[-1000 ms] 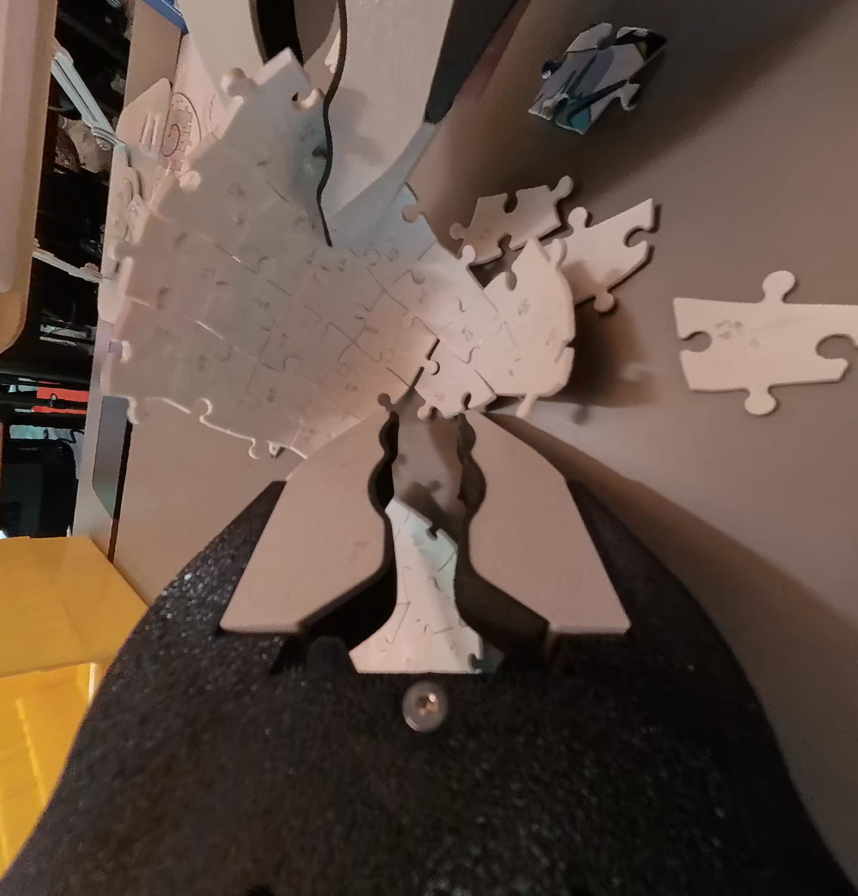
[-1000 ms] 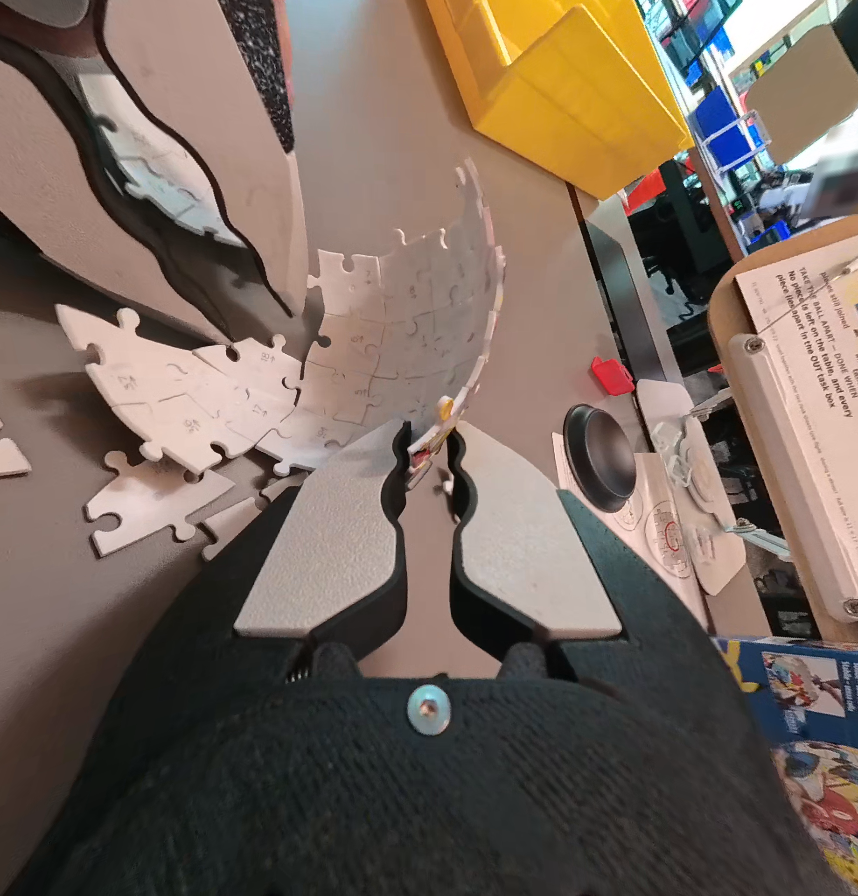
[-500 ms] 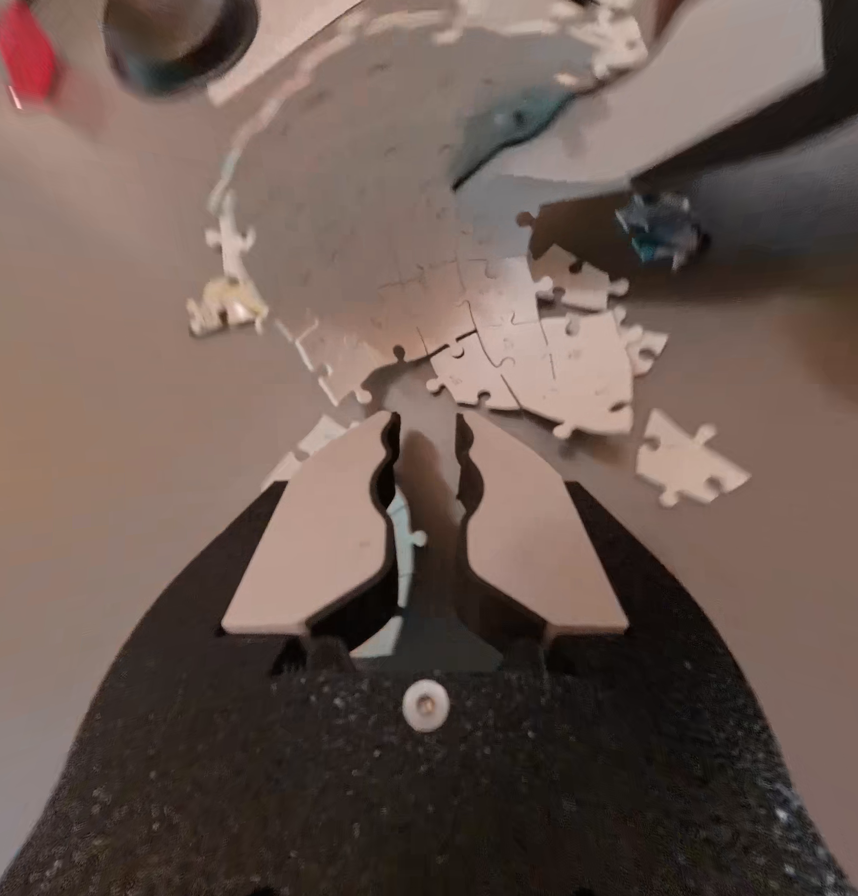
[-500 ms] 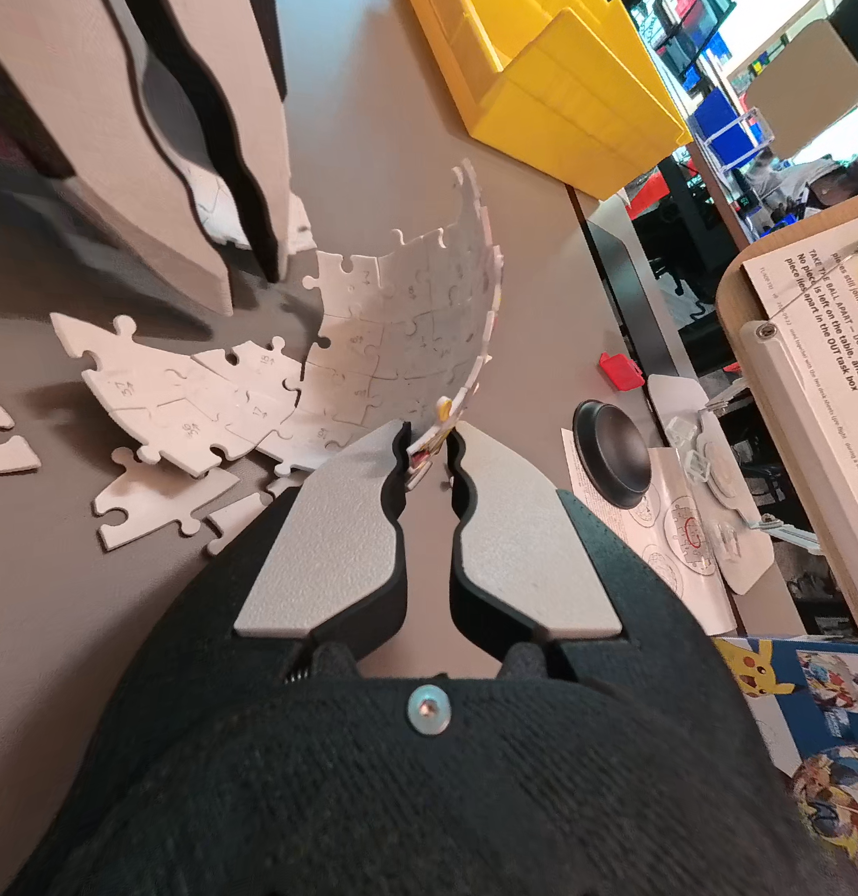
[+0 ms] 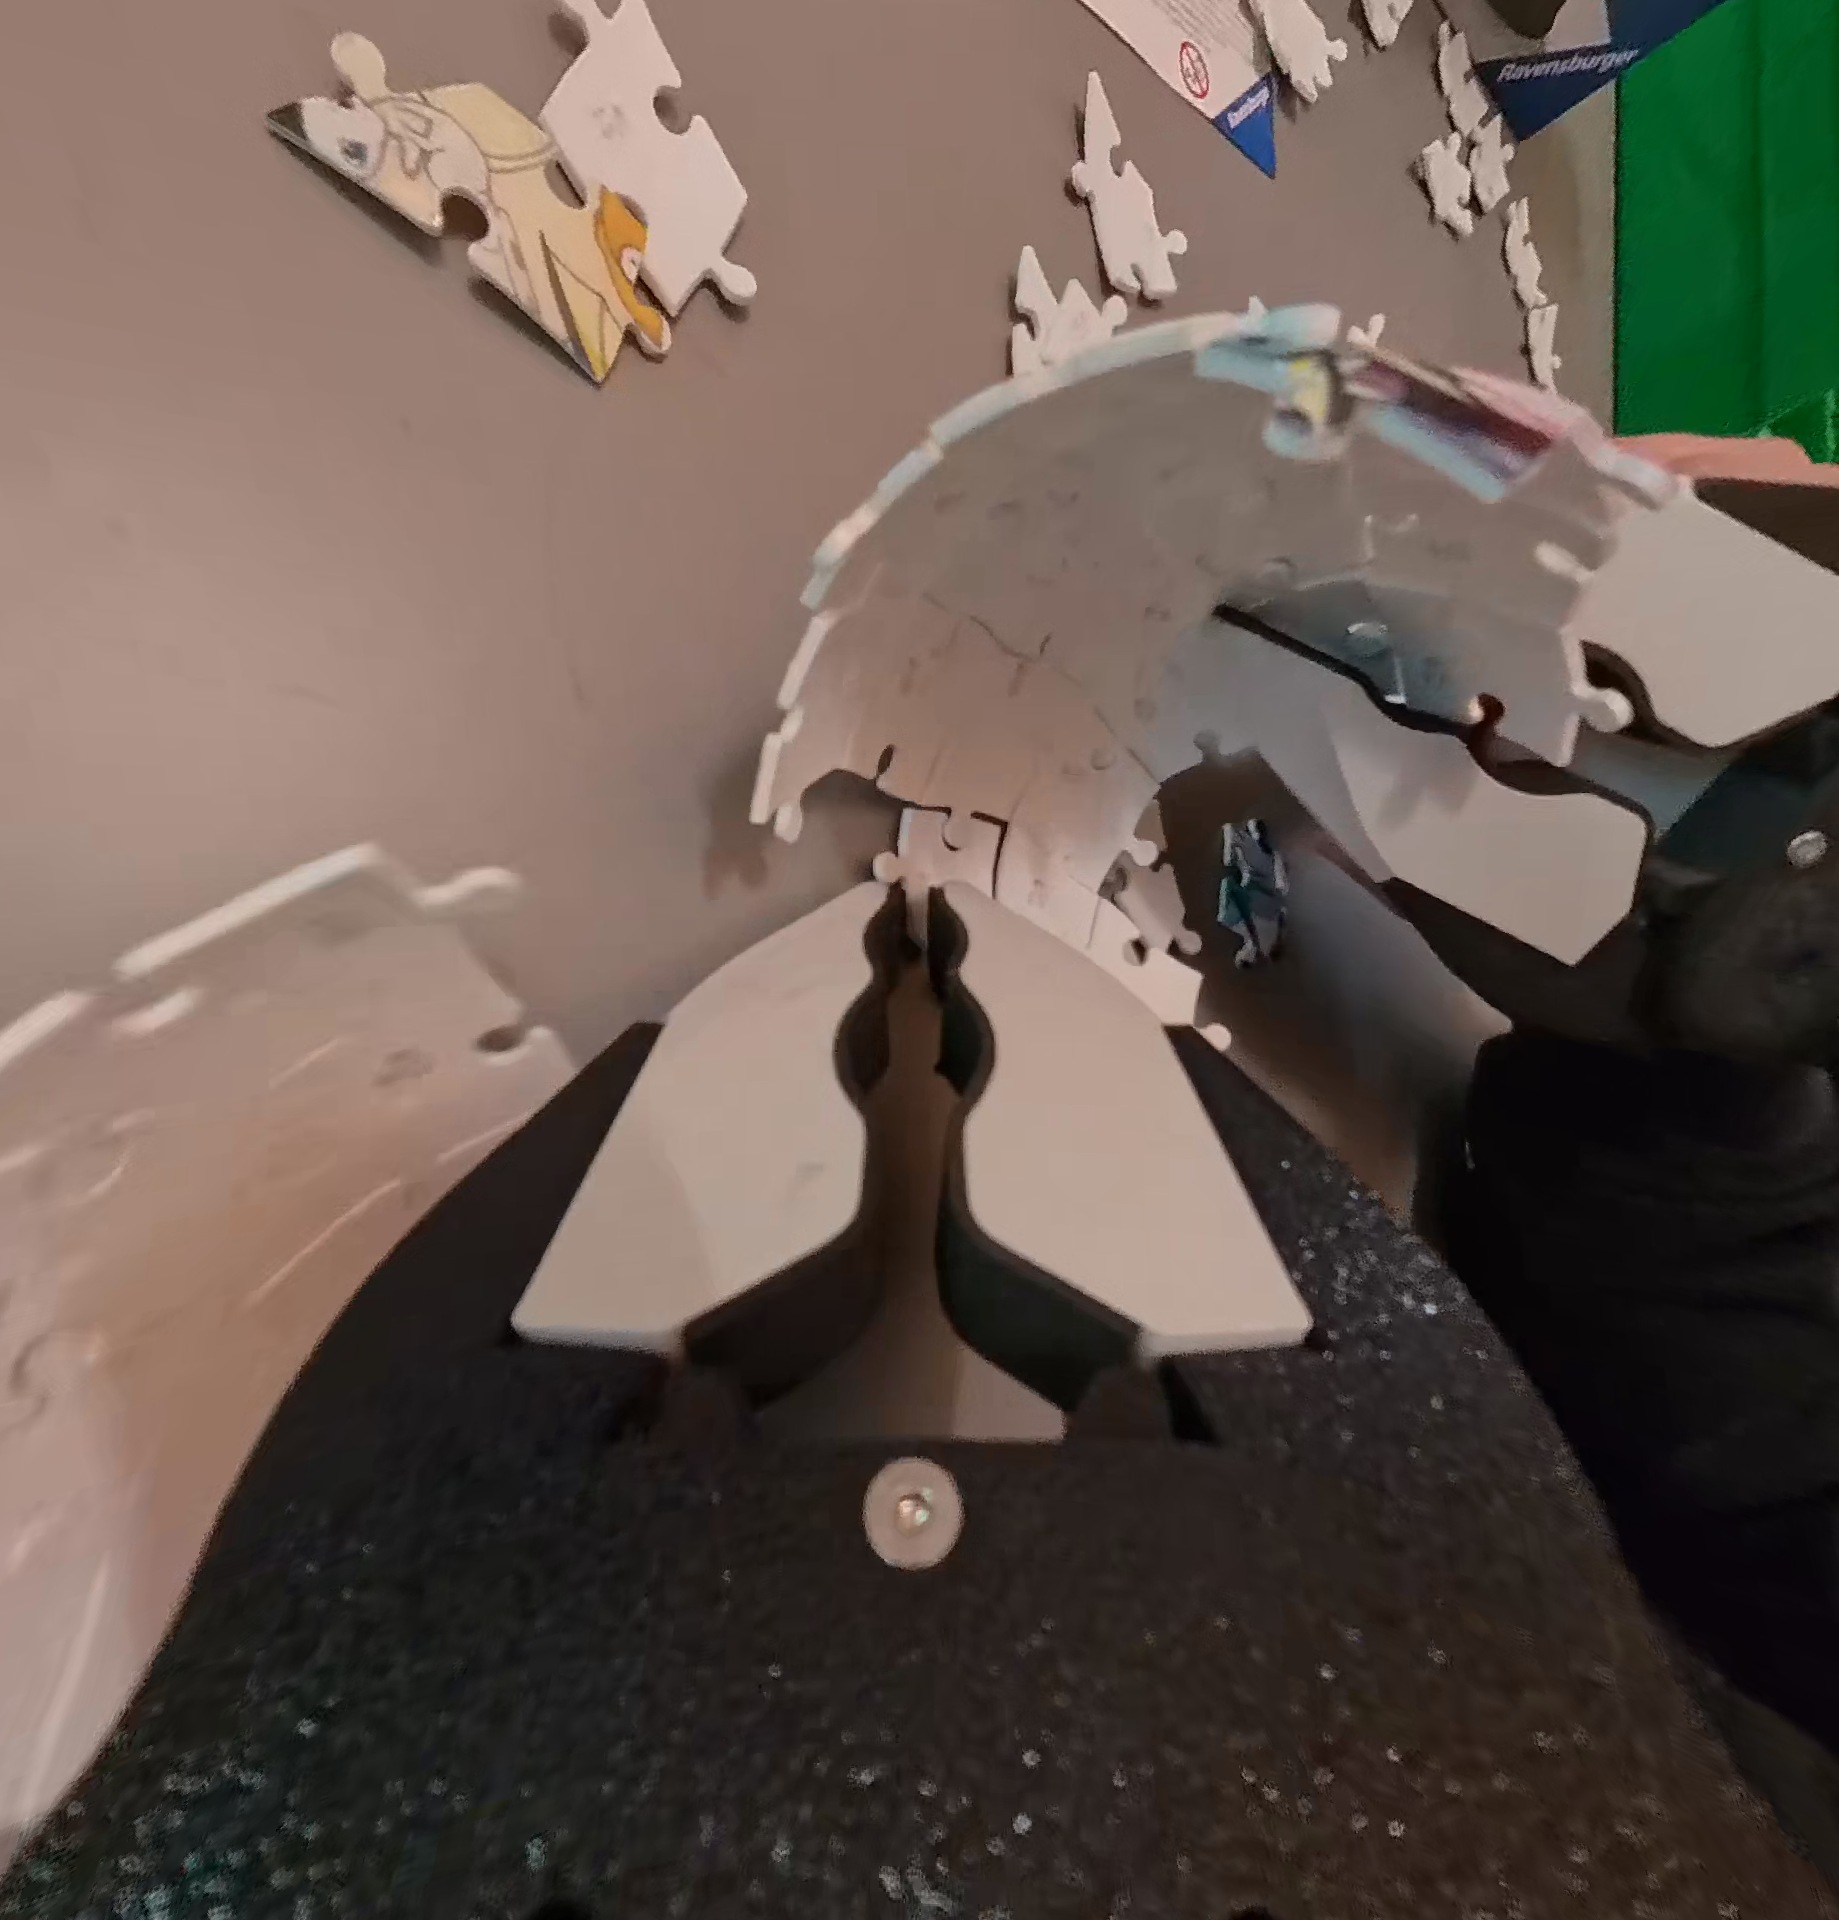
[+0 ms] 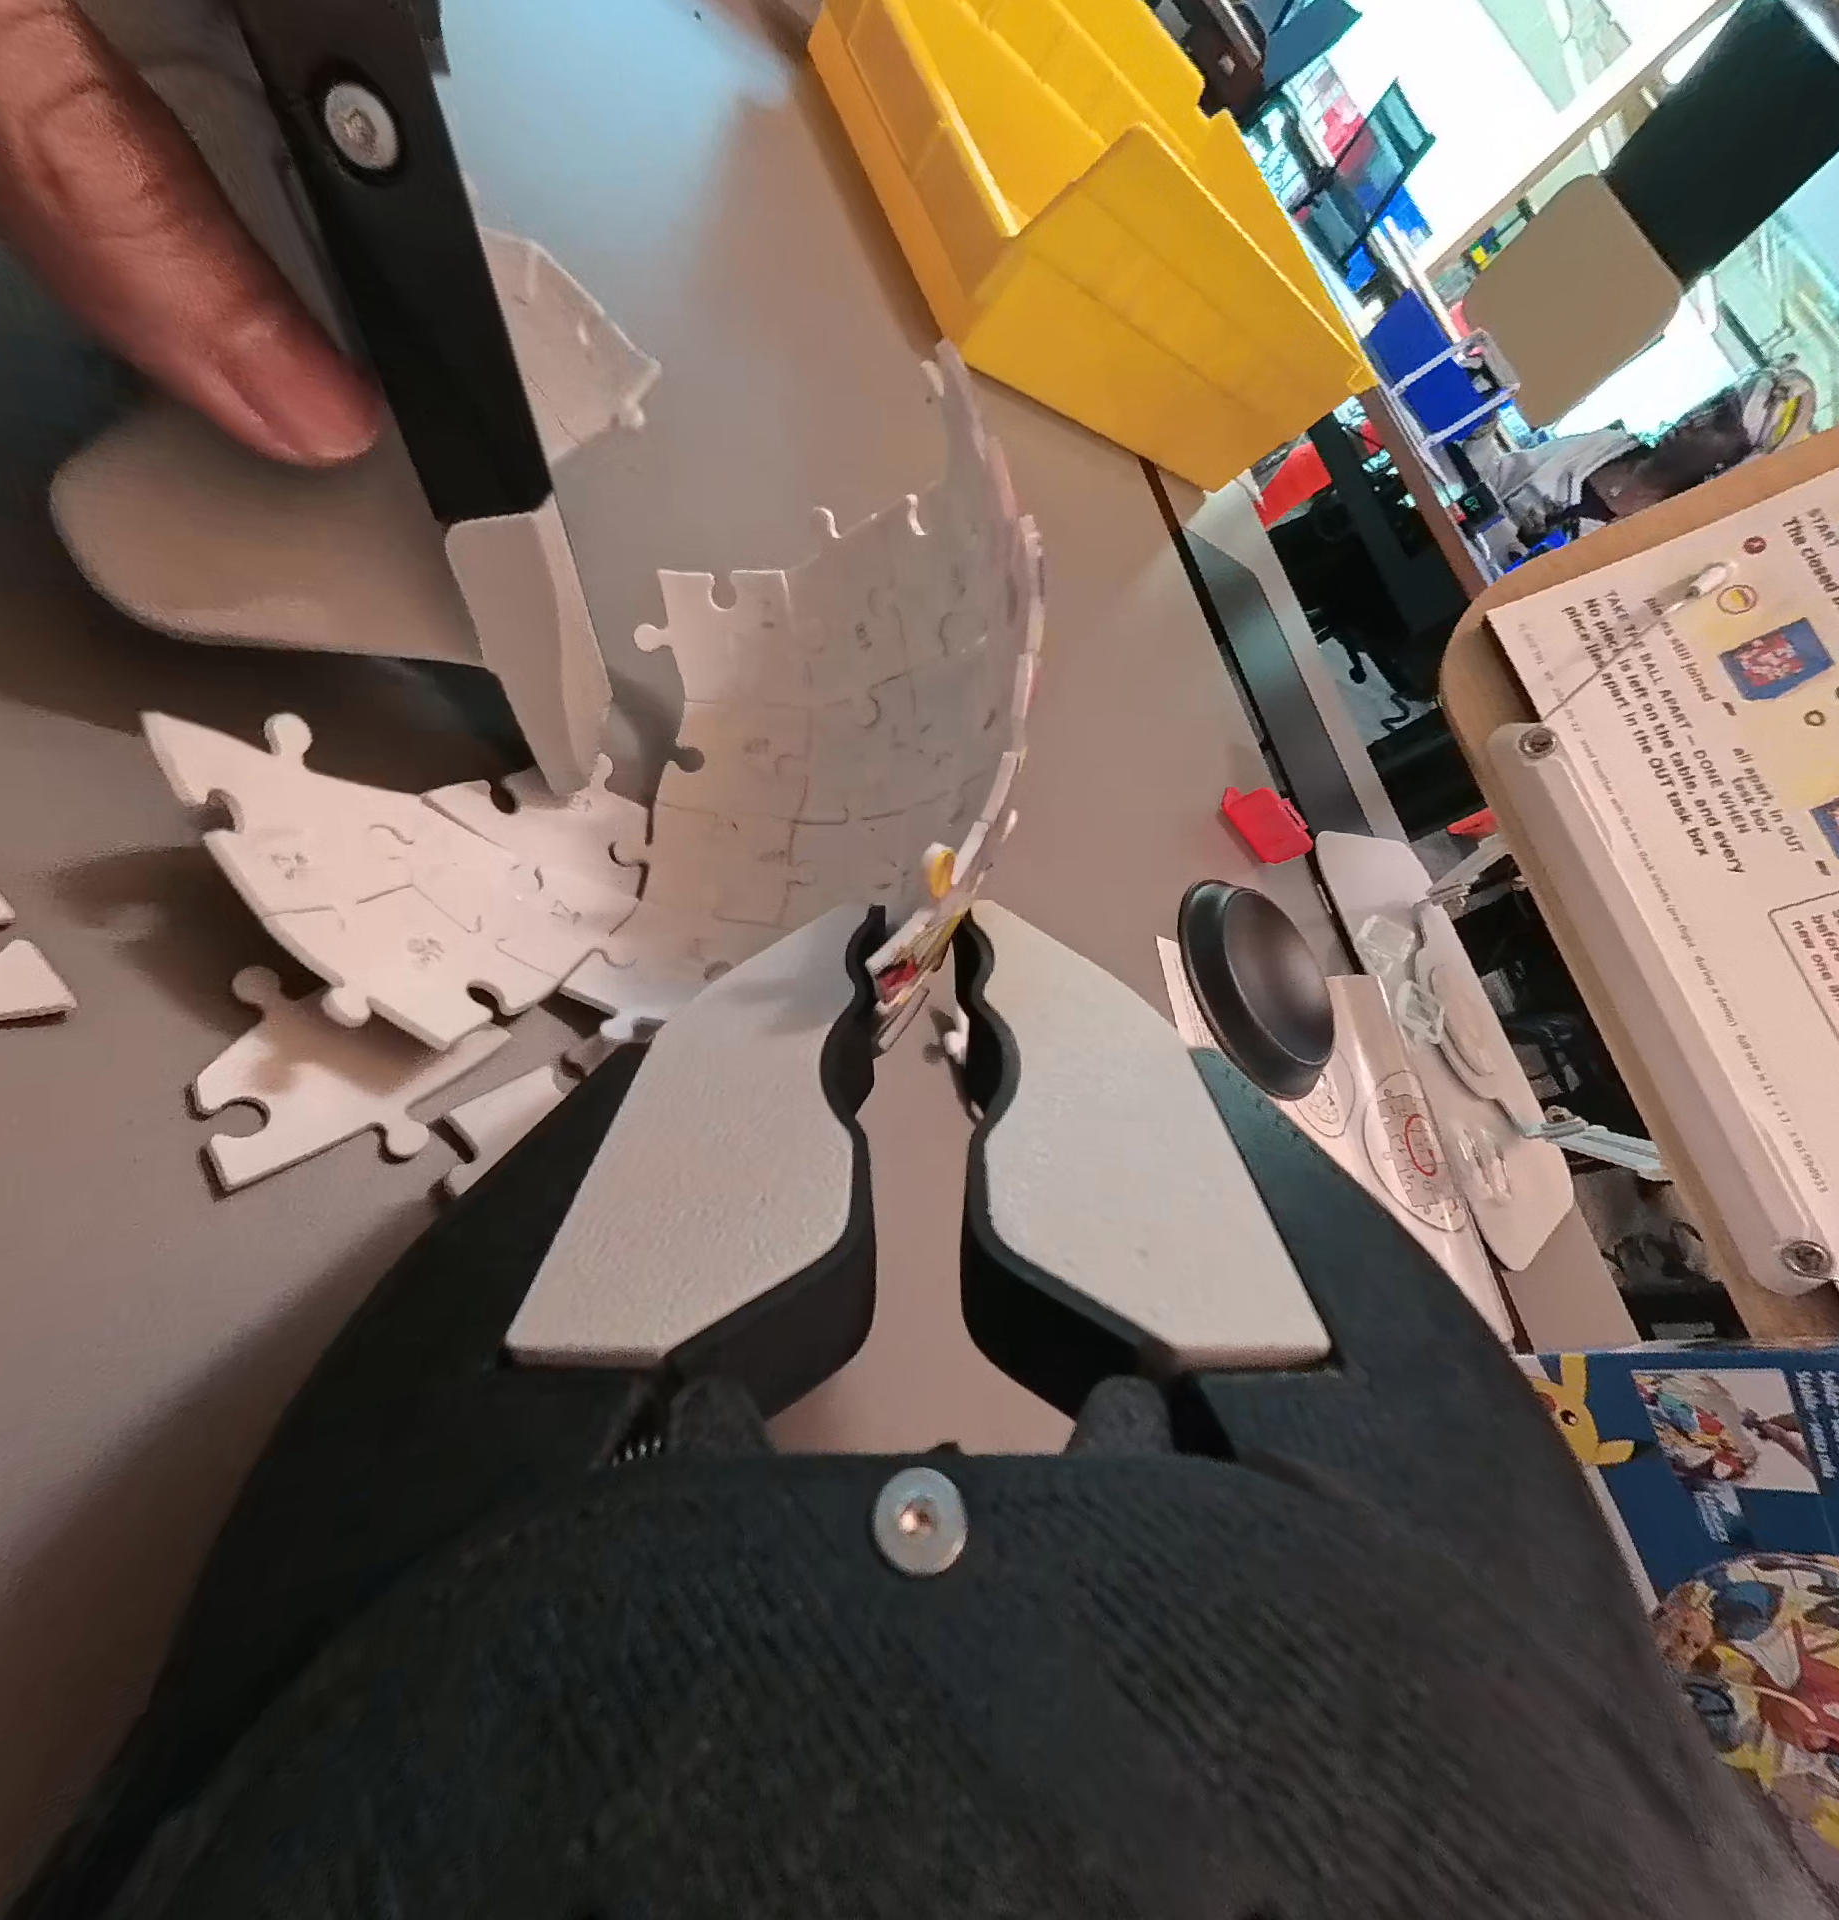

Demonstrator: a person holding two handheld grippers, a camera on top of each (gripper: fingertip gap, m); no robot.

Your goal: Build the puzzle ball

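puzzle shell: half-built curved chunk of the ball, white insides showing; it stands up off the grey table with a flatter fan of joined pieces spreading out to its left

right gripper: jaws nearly together, pinching the shell's near printed edge right at the tips

left gripper: fingers squeezed almost shut on a thin bit of the shell's low edge; in the right wrist view it comes down from far left onto the fan, a person's finger resting on it

loose pieces: a couple lying white side up near left of the fan; a joined pair lies far left in the left wrist view, one of them printed side up

other stuff: yellow bins at the far side; black round knob and small red block off to the right; puzzle box near right
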